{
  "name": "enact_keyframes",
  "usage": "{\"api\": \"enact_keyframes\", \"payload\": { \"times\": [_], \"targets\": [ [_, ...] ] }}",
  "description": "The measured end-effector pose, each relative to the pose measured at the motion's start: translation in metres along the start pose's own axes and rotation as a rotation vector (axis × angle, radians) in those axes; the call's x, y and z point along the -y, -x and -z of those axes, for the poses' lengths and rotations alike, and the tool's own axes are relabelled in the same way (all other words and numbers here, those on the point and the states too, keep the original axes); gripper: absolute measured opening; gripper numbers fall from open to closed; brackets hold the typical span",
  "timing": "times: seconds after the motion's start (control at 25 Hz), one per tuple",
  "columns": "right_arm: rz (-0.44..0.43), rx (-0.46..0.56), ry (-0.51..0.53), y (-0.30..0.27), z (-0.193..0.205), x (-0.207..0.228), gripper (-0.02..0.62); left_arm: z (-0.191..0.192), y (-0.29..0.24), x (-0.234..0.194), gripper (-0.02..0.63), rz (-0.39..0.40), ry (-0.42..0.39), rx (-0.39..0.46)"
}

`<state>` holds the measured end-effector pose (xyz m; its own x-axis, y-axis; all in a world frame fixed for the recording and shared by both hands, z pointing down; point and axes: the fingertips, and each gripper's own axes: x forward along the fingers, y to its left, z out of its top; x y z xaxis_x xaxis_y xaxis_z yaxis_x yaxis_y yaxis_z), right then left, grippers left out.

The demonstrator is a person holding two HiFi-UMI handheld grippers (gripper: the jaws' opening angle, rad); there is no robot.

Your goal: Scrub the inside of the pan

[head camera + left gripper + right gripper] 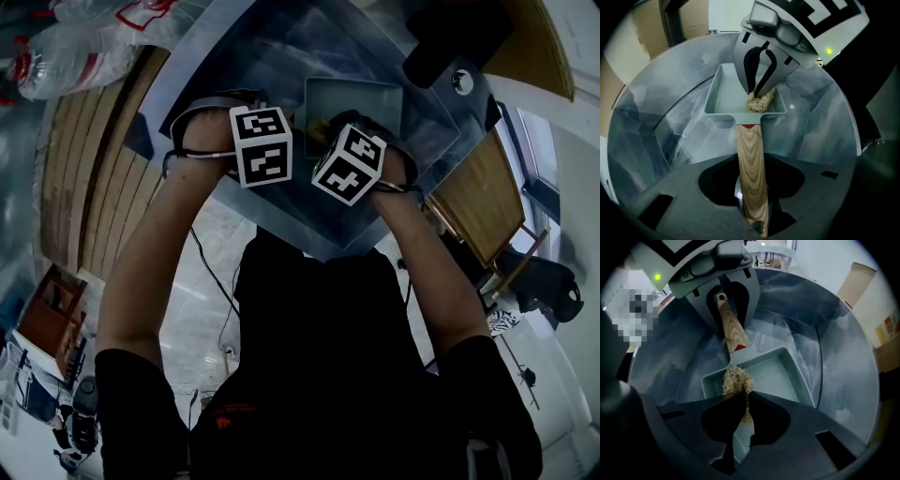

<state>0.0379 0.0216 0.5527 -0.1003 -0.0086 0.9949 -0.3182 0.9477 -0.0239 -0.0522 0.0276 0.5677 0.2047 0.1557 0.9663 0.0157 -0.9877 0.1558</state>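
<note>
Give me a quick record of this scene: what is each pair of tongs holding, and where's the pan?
Pan: grey, rectangular, on a bluish surface
Left tongs: closed on its wooden handle
Right tongs: pointing down, closed on a straw-coloured scrubber
Scrubber: inside the pan, by the handle end
</note>
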Motion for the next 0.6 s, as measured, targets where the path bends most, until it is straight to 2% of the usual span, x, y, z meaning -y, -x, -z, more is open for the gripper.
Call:
{"api": "enact_keyframes", "payload": {
  "times": [0.28, 0.6],
  "targets": [
    [-0.020, -0.044, 0.066, -0.001, 0.009, 0.002, 0.021, 0.001, 0.000, 0.001, 0.158, 0.006, 0.005, 0.000],
    [0.017, -0.265, 0.213, 0.001, 0.077, 0.025, 0.021, 0.002, 0.000, 0.002, 0.156, 0.017, 0.013, -0.002]
  ]
}}
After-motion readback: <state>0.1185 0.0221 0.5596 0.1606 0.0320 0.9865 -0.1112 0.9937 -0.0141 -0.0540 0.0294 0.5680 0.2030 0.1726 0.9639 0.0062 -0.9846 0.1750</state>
